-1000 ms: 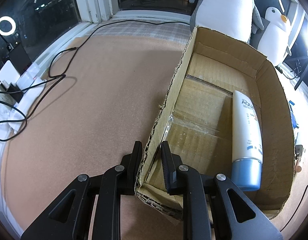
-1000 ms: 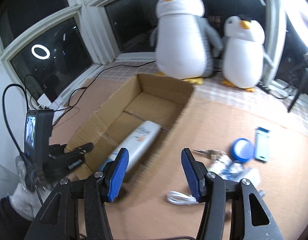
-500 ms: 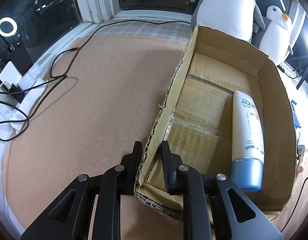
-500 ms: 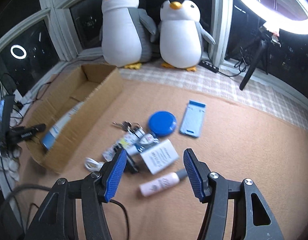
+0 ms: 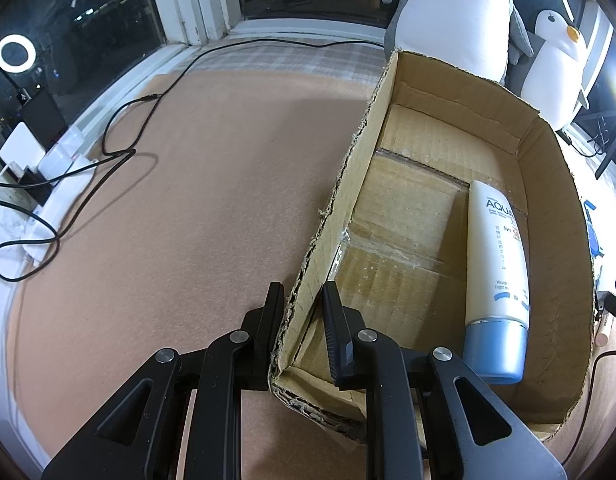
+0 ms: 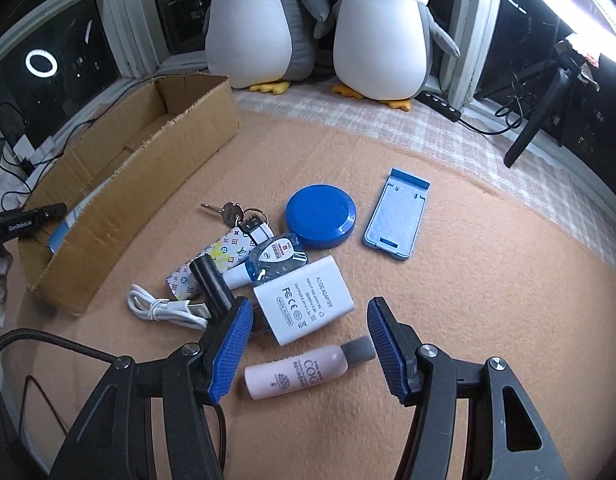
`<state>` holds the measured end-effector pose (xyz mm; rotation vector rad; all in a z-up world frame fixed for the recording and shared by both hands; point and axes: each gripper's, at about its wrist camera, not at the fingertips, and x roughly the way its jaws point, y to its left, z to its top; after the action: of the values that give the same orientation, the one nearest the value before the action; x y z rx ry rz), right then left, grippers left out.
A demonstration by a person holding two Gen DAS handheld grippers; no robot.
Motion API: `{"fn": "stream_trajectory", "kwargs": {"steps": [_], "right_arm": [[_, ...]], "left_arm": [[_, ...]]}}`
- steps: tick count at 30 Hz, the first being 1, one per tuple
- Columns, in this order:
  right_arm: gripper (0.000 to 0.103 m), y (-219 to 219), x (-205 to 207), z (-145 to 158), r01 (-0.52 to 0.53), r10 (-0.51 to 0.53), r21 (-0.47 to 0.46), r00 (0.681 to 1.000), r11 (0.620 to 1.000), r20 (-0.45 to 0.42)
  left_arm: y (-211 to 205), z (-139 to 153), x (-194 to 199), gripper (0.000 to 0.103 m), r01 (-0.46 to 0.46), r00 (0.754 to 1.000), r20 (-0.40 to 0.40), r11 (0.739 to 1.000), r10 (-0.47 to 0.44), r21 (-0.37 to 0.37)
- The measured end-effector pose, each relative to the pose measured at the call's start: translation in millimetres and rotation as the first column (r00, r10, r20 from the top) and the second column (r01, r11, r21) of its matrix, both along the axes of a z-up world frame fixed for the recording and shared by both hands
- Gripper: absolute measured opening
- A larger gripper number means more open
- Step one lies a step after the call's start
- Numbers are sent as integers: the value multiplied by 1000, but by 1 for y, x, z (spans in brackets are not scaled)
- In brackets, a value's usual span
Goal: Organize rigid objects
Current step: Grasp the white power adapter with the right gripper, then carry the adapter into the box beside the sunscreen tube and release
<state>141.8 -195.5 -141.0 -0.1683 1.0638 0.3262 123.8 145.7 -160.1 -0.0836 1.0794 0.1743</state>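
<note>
Pink bottle (image 6: 308, 368) lies flat, grey cap toward the right finger. The right gripper (image 6: 304, 344) tilts down over it, jaws spread. The left gripper (image 5: 302, 312) pinches the cardboard box (image 5: 347, 184) wall.

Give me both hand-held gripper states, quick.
Left hand-held gripper: shut on the cardboard box wall.
Right hand-held gripper: open, empty, above the pink bottle.

Under your claws the surface (image 6: 447, 280) is a matt, felt-like peach cloth; the box (image 5: 555, 216) is raw corrugated cardboard with ragged, torn rims and a glossy strip of tape on its floor; the tube (image 5: 495, 256) inside is smooth white plastic with a satin blue cap; the round blue lid (image 6: 320, 216) looks glossy plastic; the keys (image 6: 228, 212) are dull metal; the adapter (image 6: 304, 300) is smooth white plastic; the penguins (image 6: 381, 32) are soft plush.
</note>
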Motion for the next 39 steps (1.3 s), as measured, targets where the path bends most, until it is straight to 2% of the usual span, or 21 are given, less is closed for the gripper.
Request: {"fn": "stream_trajectory", "kwargs": {"steps": [17, 22, 28, 33, 39], "right_arm": [[55, -7, 19, -11, 7, -5, 50, 999, 999, -47], [45, -8, 18, -11, 7, -3, 73, 998, 997, -55], [44, -9, 15, -10, 19, -15, 70, 999, 997, -48], [44, -15, 15, -2, 50, -47, 85, 998, 995, -32], [44, -12, 13, 22, 65, -67, 126, 998, 990, 14]], "left_arm": [[0, 0, 0, 18, 1, 1000, 0, 1000, -1, 0], [0, 0, 0, 18, 2, 1000, 0, 1000, -2, 0], [0, 0, 1, 18, 2, 1000, 0, 1000, -2, 0], [0, 0, 1, 18, 1, 1000, 0, 1000, -1, -1], [1, 0, 0, 18, 0, 1000, 1, 1000, 0, -3]]}}
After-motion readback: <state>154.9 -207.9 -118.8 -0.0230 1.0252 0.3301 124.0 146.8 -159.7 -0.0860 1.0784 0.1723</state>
